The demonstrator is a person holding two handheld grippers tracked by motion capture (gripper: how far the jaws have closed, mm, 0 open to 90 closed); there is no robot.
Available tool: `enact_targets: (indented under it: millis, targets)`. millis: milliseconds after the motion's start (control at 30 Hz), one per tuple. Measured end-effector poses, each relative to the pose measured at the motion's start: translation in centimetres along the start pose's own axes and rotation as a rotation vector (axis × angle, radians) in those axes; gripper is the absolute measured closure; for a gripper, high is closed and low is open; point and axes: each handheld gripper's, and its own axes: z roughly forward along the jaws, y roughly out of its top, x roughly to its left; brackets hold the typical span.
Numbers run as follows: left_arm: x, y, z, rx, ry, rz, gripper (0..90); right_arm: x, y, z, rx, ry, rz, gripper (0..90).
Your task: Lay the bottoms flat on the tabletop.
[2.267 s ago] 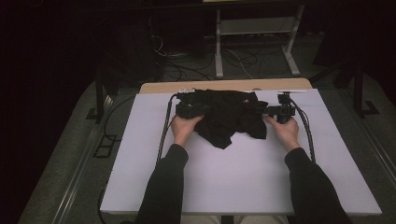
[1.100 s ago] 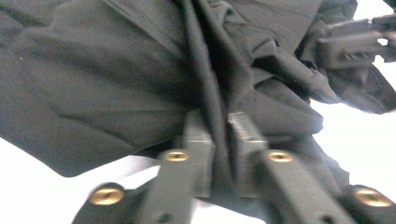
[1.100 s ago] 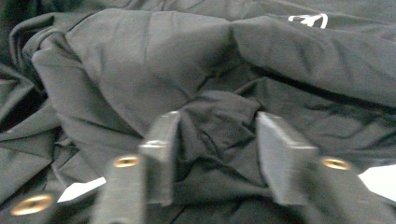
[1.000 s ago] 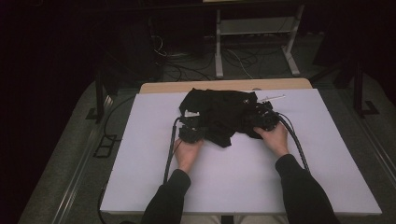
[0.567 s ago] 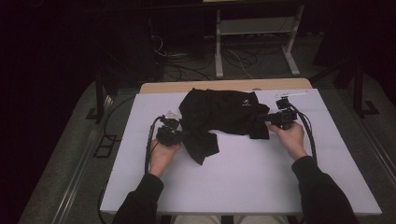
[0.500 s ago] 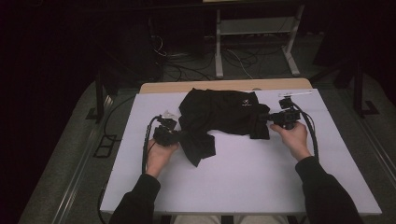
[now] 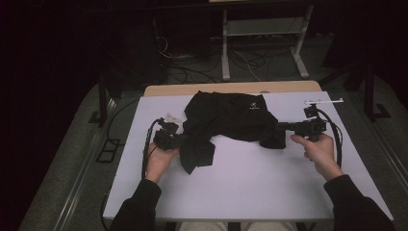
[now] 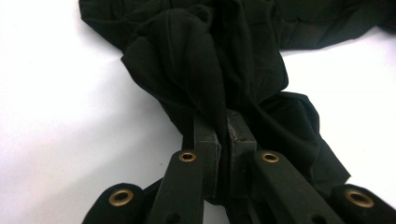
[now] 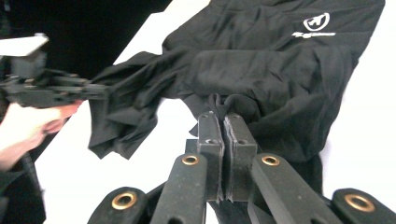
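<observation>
one black garment [image 7: 231, 120], soft, creased cloth with one small white logo [image 7: 253, 109], lies spread across the far half of your white table [image 7: 250, 183]. your two grippers pinch it: left gripper [image 7: 179, 139] clamps one bunched edge, right gripper [image 7: 280, 127] another.

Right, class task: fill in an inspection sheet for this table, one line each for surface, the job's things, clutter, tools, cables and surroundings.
Surface: white table top, wooden strip along its far edge.
Job's things: black garment with a small white logo, crumpled, pulled out between both tools.
Clutter: nothing seen.
Tools: left tool shut on a bunch of the garment's cloth; right tool shut on a fold at its other side.
Cables: black cable loops from the left tool; another trails from the right.
Surroundings: dark room, metal stand, loose floor cables behind.
</observation>
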Motion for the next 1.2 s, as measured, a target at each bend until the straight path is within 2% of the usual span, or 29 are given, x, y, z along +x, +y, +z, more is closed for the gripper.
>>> enact_targets:
  millis: [33,67,100,133,167,267,300,367,400,433,533,567,600,633,667,700,733,767,800,867,933,1100,1133,1167,1200]
  targets:
    - [-0.1,0.1,0.4,0.003,0.010,0.006,83.3,0.6,0.0,-0.4,0.000,0.015,-0.015,86.2]
    - [-0.1,0.1,0.4,0.003,0.010,0.006,82.9,0.6,0.0,-0.4,0.000,0.015,-0.015,86.2]
    - [-0.1,0.1,0.8,0.002,0.009,-0.004,82.5,1.2,0.1,-0.6,0.002,0.055,-0.012,86.1]
    - [-0.1,0.1,0.8,0.002,0.009,-0.004,82.5,1.2,0.1,-0.6,0.002,0.055,-0.012,86.1]
    - [-0.2,0.1,1.2,0.000,0.005,-0.014,81.6,2.0,0.4,-0.6,0.007,0.080,-0.035,86.1]
    - [-0.3,0.1,1.6,0.004,0.000,-0.023,81.0,2.7,0.7,-0.7,-0.011,0.148,-0.036,86.1]
    - [-0.3,0.1,1.7,0.004,-0.003,-0.023,80.8,2.6,0.8,-0.7,-0.019,0.144,-0.037,86.1]
    - [-0.4,0.1,1.8,0.005,-0.003,-0.022,79.7,1.7,0.7,-0.6,-0.002,0.085,-0.040,86.0]
    - [-0.4,0.1,1.8,0.008,-0.004,-0.017,79.7,1.7,0.7,-0.6,-0.002,0.085,-0.040,86.0]
    - [-0.6,0.1,1.8,0.005,-0.005,-0.014,76.7,-0.6,0.1,-0.6,0.015,-0.005,0.000,86.0]
    - [-0.8,0.3,1.4,-0.012,-0.008,0.001,69.9,-4.0,-1.1,-0.8,0.013,-0.060,0.080,85.9]
    - [-0.9,0.4,1.1,-0.024,0.001,0.005,65.3,-5.0,-1.7,-0.9,0.003,-0.059,0.106,85.7]
    - [-0.9,0.4,1.1,-0.024,0.001,0.005,61.0,-5.0,-1.7,-0.9,0.003,-0.059,0.106,85.7]
    - [-1.2,0.6,0.8,-0.040,0.021,0.018,61.0,-5.8,-2.2,-1.1,-0.008,-0.050,0.128,85.5]
    - [-1.3,0.7,0.5,-0.049,0.028,0.024,56.7,-6.6,-2.8,-1.2,-0.011,-0.043,0.152,85.3]
    - [-1.6,1.3,-0.1,-0.083,0.030,0.030,50.7,-7.3,-3.1,-1.3,0.005,-0.056,0.160,85.0]
    - [-1.6,1.3,-0.1,-0.083,0.030,0.030,48.2,-7.4,-3.1,-1.3,0.008,-0.063,0.158,84.9]
    - [-2.1,1.9,-0.5,-0.116,0.011,0.030,45.4,-7.6,-3.1,-1.4,0.002,-0.066,0.161,84.3]
    - [-2.1,1.9,-0.5,-0.116,0.011,0.030,43.0,-7.7,-3.2,-1.4,-0.003,-0.062,0.166,84.3]
    - [-3.1,2.6,-0.5,-0.138,-0.021,0.035,40.9,-7.8,-3.3,-1.2,-0.002,-0.061,0.166,84.3]
    - [-4.7,3.3,0.2,-0.149,-0.078,0.053,37.9,-7.8,-3.5,-0.8,0.013,-0.072,0.161,84.2]
    - [-8.8,4.7,3.1,-0.146,-0.191,0.095,35.6,-7.6,-3.5,-0.6,0.006,-0.070,0.157,84.3]
    - [-8.8,4.7,3.1,-0.146,-0.191,0.095,35.5,-7.6,-3.5,-0.6,0.003,-0.065,0.159,84.3]
    - [-10.5,5.3,4.5,-0.146,-0.235,0.101,35.3,-7.6,-3.5,-0.7,0.000,-0.062,0.159,84.3]
    - [-11.3,5.5,5.1,-0.146,-0.258,0.103,34.9,-7.6,-3.6,-0.7,-0.002,-0.061,0.159,84.3]
